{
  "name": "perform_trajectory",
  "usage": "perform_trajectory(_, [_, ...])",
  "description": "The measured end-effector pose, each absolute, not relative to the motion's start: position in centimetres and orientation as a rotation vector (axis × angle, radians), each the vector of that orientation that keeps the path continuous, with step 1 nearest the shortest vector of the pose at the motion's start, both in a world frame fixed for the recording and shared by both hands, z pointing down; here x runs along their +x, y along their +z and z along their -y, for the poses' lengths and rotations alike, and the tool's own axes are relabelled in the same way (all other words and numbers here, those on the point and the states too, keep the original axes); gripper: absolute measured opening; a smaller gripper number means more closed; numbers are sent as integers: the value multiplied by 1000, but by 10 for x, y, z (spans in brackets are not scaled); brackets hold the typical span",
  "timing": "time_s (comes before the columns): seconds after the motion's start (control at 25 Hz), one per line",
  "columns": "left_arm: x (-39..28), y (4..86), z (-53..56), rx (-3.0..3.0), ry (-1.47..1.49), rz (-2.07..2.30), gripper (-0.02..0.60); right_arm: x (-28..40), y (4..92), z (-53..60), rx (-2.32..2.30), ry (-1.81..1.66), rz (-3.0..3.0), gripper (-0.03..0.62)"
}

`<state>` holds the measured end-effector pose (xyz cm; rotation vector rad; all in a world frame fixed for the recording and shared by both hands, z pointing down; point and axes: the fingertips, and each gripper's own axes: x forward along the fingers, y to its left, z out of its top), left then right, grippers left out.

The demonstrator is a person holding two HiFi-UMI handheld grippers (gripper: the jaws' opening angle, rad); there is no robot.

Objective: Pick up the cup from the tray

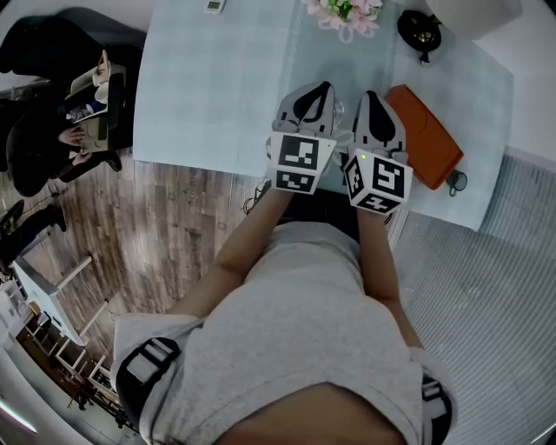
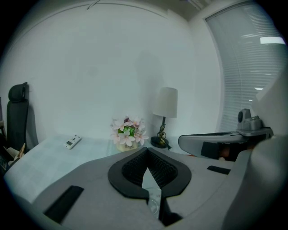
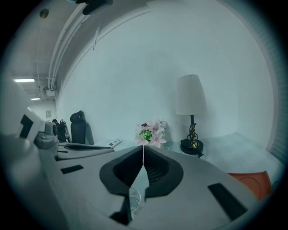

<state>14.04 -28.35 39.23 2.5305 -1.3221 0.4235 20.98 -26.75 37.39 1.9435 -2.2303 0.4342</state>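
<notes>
Holding a grey left gripper (image 1: 323,87) and a grey right gripper (image 1: 370,94) side by side at upper centre of the head view, over the near edge of a pale blue tabletop (image 1: 217,87), both noses aimed toward the top of the frame.

Closed tight in the left gripper view: black ribbed pads (image 2: 134,169) meeting at their tips at frame centre, gripping nothing. Closed just the same in the right gripper view, tips pressed into a thin line, nothing caught between.

Down through the wedge-shaped gap beneath those closed tips, at lower centre of the right gripper view: a clear glass cup (image 3: 134,197), untouched. Visible the same way low in the left gripper view. Cannot tell what it stands on.

Just right of the right gripper in the head view: a flat orange rectangular tray (image 1: 426,139), lying diagonally. At its lower end, a small dark round object (image 1: 458,181), too small to identify.

Along the top edge: a pink-and-white flower bunch (image 1: 343,13), a black-based table lamp (image 1: 420,30), a white remote control (image 1: 215,5). At upper left, a black office chair (image 1: 52,52) on a wood-plank floor (image 1: 174,226).
</notes>
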Motion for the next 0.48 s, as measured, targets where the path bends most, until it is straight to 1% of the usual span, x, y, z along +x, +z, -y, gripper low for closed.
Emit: perform_trajectory(0.48, [142, 383, 283, 2549, 398, 1324, 6, 212, 374, 265, 1948, 424, 2203, 11])
